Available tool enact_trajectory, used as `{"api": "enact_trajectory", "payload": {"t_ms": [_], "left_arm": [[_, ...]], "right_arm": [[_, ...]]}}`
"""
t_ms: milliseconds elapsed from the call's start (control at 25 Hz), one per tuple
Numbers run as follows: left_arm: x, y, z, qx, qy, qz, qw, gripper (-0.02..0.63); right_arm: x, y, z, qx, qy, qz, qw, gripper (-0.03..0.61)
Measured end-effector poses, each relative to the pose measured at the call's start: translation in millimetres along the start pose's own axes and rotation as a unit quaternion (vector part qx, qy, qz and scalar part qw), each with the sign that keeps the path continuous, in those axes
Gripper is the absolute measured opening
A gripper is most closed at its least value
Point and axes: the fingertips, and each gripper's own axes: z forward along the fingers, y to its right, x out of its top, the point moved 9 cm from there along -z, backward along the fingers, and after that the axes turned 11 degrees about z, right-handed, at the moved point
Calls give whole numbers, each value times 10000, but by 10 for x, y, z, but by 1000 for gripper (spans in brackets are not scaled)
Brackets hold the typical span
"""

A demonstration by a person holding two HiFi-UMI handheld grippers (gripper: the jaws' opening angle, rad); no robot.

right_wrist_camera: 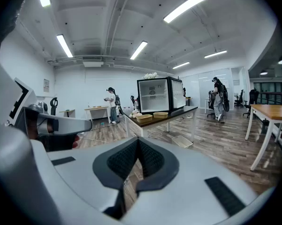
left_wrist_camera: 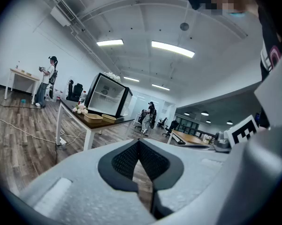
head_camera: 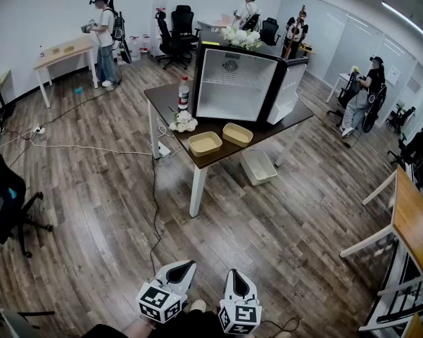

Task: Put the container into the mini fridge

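Two tan containers (head_camera: pixel 205 144) (head_camera: pixel 238 134) sit side by side at the near edge of a dark table (head_camera: pixel 162 97). Behind them stands the black mini fridge (head_camera: pixel 232 83), its door (head_camera: pixel 288 90) swung open to the right and its white inside showing. My left gripper (head_camera: pixel 186 265) and right gripper (head_camera: pixel 236 274) are low at the bottom of the head view, well short of the table, both shut and empty. The left gripper view shows the shut jaws (left_wrist_camera: pixel 139 142) and the distant containers (left_wrist_camera: pixel 93 117). The right gripper view shows its shut jaws (right_wrist_camera: pixel 138 142), the containers (right_wrist_camera: pixel 143 116) and the fridge (right_wrist_camera: pixel 155 95).
A bottle (head_camera: pixel 184 92) and white flowers (head_camera: pixel 184 122) stand on the table's left side. A white basket (head_camera: pixel 258 166) lies on the floor under the table. Cables (head_camera: pixel 91 148) cross the wood floor. An office chair (head_camera: pixel 3 203) stands left, a wooden table (head_camera: pixel 412 217) right. Several people stand far off.
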Motion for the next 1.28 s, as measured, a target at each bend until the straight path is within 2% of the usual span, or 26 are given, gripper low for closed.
{"api": "enact_trajectory", "payload": {"t_ms": [280,840,1040,1280], "left_arm": [[-35,-270,-88,41,-43,7,10000,8],[-95,-742,-141,-260,-94,-48,9996,8],[-152,-910,-70,213,-87,-223,9995,8],[-122,-1151,233,367,-115,-321,9987,8]], "right_arm": [[-58,-175,118,-112,-14,-12,9999,6],[-182,-401,350,-396,-4,458,9982,8],[-210,-382,522,-294,-131,434,9985,8],[-61,-231,988,-117,-163,366,9991,8]]}}
